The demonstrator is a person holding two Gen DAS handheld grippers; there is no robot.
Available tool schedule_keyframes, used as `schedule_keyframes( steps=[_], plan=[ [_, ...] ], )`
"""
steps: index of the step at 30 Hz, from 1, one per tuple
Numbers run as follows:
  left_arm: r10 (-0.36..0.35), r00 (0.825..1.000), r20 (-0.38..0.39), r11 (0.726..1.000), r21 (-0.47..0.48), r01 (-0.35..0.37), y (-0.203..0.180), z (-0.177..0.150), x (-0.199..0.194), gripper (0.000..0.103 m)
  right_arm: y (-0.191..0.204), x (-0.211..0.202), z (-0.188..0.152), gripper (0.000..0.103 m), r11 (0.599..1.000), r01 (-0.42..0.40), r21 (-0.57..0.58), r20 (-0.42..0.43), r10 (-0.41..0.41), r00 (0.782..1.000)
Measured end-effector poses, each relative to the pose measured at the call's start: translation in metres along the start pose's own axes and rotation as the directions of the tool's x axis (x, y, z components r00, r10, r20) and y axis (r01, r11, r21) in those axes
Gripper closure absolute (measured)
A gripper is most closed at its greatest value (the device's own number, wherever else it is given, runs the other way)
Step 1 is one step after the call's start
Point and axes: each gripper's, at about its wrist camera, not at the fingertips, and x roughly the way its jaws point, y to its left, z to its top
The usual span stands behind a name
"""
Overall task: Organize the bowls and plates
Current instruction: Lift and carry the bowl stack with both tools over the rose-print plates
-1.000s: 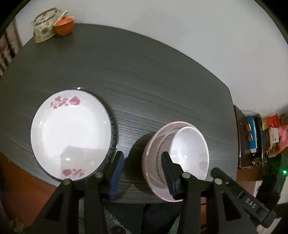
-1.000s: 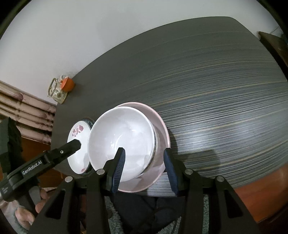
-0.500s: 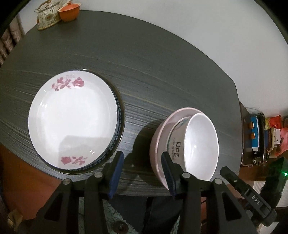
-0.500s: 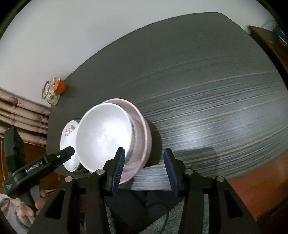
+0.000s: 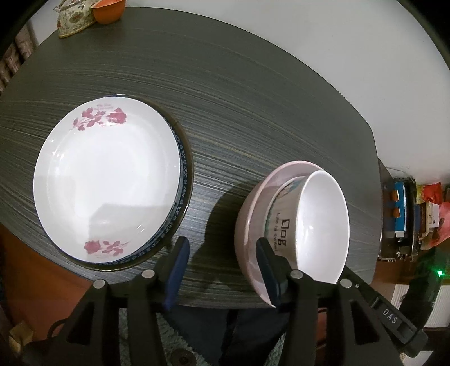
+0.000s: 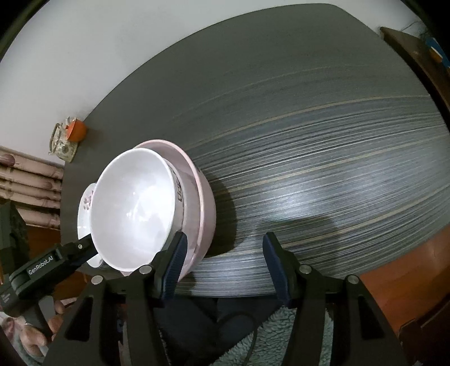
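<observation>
The dark grey wood-grain tabletop (image 5: 253, 107) carried two small stacks near its front edge. On the left, a white round plate with pink rose prints (image 5: 107, 180) lay on top of a blue-patterned plate (image 5: 184, 180), of which only a crescent of rim showed at the right side. To the right, well apart from the plates, a white ceramic bowl with printed lettering on its outer wall (image 5: 320, 225) sat nested inside a wider pale pink bowl (image 5: 247, 225); the white bowl leaned off-centre in it, toward the side away from the plates.

The left gripper (image 5: 222, 270) pointed steeply down over the gap between the two stacks. Its jaws were opening, at a middling spread, with only bare tabletop and shadow between the blue pads. Its right-hand pad stood in front of the pink bowl's near wall; whether it touched could not be told.

The right gripper (image 6: 222, 261) also pointed down, just right of the nested bowls in its own view. Its jaws were opening too, about half wide, with nothing but tabletop between them. Its left-hand pad was just beside the bowls' near rims; contact was not clear.

In the right wrist view the left gripper's black body marked "GenRobot.AI" appeared at the lower left, held by a hand (image 6: 36, 335).

At the far corner of the tabletop stood a floral ceramic teapot (image 5: 74, 18) with a small orange bowl (image 5: 108, 11) touching it.
</observation>
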Motion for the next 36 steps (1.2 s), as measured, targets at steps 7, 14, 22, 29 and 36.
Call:
schedule_keyframes(
  steps=[7, 14, 22, 29, 36],
  plan=[
    [-0.002, 1.000, -0.007, 1.000, -0.014, 0.002, 0.005, 0.000, 0.002, 0.043, 0.001, 0.004, 0.002, 0.050, 1.000, 0.000, -0.008, -0.011, 0.000, 1.000],
    [0.011, 1.000, -0.023, 1.000, -0.024, -0.012, 0.008, -0.001, 0.007, 0.043, 0.001, 0.007, 0.003, 0.050, 1.000, -0.001, -0.005, -0.015, 0.001, 1.000],
    [0.032, 0.999, -0.038, 0.999, -0.029, -0.033, 0.008, 0.003, 0.016, 0.043, 0.000, 0.011, 0.003, 0.050, 1.000, 0.013, 0.005, -0.017, -0.013, 1.000],
    [0.042, 0.998, -0.045, 0.998, -0.036, -0.043, 0.007, 0.010, 0.023, 0.043, 0.006, 0.021, 0.011, 0.050, 1.000, 0.025, 0.002, -0.022, -0.025, 0.999],
    [0.032, 0.998, -0.049, 0.998, -0.044, -0.034, 0.003, 0.014, 0.031, 0.045, 0.004, 0.031, 0.018, 0.056, 1.000, 0.024, 0.010, -0.038, -0.024, 0.999]
  ],
)
